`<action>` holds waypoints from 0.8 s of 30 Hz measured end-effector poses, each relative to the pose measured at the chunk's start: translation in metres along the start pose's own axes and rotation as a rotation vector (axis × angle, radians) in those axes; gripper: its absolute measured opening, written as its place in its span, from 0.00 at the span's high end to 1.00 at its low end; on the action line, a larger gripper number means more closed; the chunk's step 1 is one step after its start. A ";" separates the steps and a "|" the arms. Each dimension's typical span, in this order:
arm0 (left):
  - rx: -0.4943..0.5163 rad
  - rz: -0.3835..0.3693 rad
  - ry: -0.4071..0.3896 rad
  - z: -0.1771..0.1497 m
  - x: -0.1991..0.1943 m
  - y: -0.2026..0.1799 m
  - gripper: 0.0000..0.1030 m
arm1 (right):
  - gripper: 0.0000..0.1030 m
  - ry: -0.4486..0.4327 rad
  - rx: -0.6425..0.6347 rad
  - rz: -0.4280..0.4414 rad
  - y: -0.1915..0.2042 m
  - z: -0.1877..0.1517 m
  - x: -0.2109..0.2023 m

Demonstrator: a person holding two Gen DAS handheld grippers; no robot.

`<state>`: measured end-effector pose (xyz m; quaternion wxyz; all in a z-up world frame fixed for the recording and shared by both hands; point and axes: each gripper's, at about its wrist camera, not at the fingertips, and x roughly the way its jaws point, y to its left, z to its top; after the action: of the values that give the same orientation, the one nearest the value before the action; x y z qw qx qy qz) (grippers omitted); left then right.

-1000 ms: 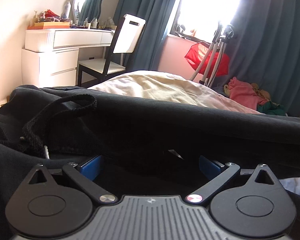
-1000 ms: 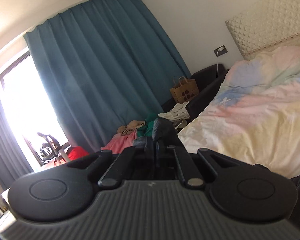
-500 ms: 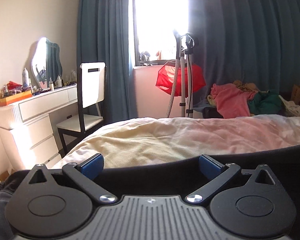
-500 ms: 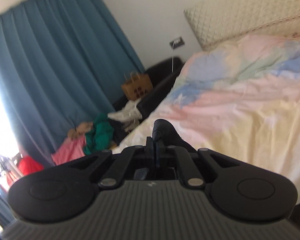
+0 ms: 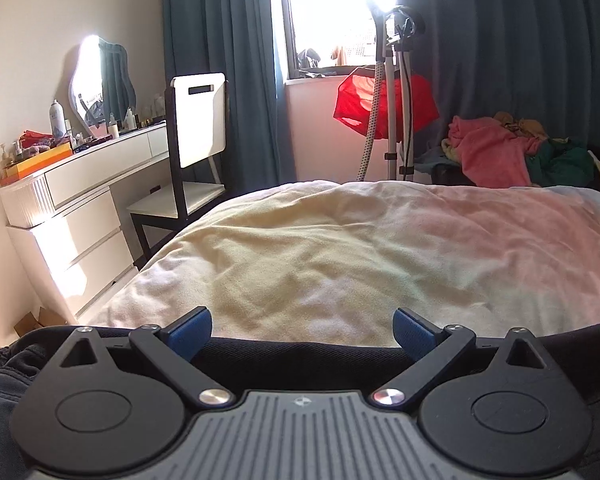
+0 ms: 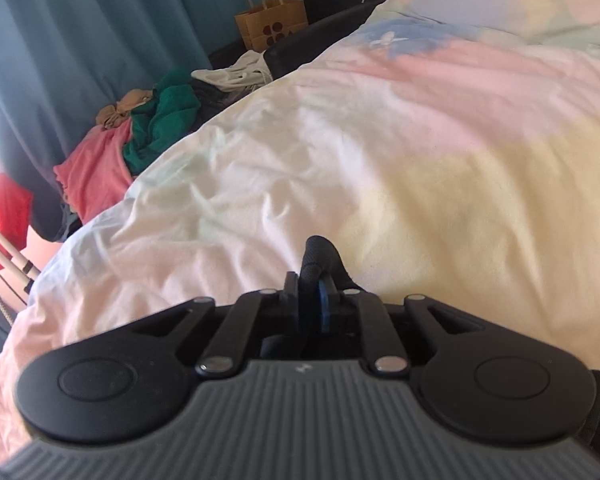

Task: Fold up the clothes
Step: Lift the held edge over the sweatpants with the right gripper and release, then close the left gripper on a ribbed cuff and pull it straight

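Two grippers work one dark garment point(image 5: 300, 356) over the bed point(image 5: 340, 260). The right gripper point(image 6: 310, 300) has its jaws pressed together on a bunched edge of the black cloth, a rolled nub of it poking up just past the fingertips. The left gripper point(image 5: 302, 330) stands wide, its blue pads point(image 5: 192, 330) far apart with nothing between them; the garment's edge runs as a straight dark band just under and in front of it, and a ribbed or elasticated part shows at the far left of that view. How the rest of the garment lies is hidden beneath both tools, so which fold this is cannot be settled.

My reading is that one corner is pinched and the other side is free. To do this well, the right grip should stay firm and low on the cloth so the edge does not slip out. If the left side is to take hold, it should close on the matching corner of the same edge, not a mid-span bite, so the cloth hangs even. Both ends should travel level and together, keeping the band taut without stretching it, and the fold should land on the flat part of the rumpled duvet, clear of the pile of clothes point(image 5: 512, 152) beyond the bed.
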<state>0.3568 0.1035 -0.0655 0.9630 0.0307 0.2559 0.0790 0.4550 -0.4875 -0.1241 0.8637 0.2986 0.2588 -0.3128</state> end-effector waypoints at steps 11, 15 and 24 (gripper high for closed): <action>0.064 -0.098 -0.022 -0.045 -0.138 0.034 0.02 | 0.37 -0.017 -0.178 0.224 -0.026 -0.045 -0.168; 0.023 -0.120 -0.018 -0.060 -0.184 0.067 0.02 | 0.37 0.021 -0.238 0.325 -0.043 -0.083 -0.239; -0.114 -0.083 0.030 -0.043 -0.196 0.194 0.01 | 0.26 0.129 -0.308 0.454 -0.087 -0.145 -0.328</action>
<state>0.1412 0.2627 0.0118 0.9617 -0.0360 0.2664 0.0540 0.1369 -0.3172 -0.0471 0.9287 0.2334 0.2841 -0.0485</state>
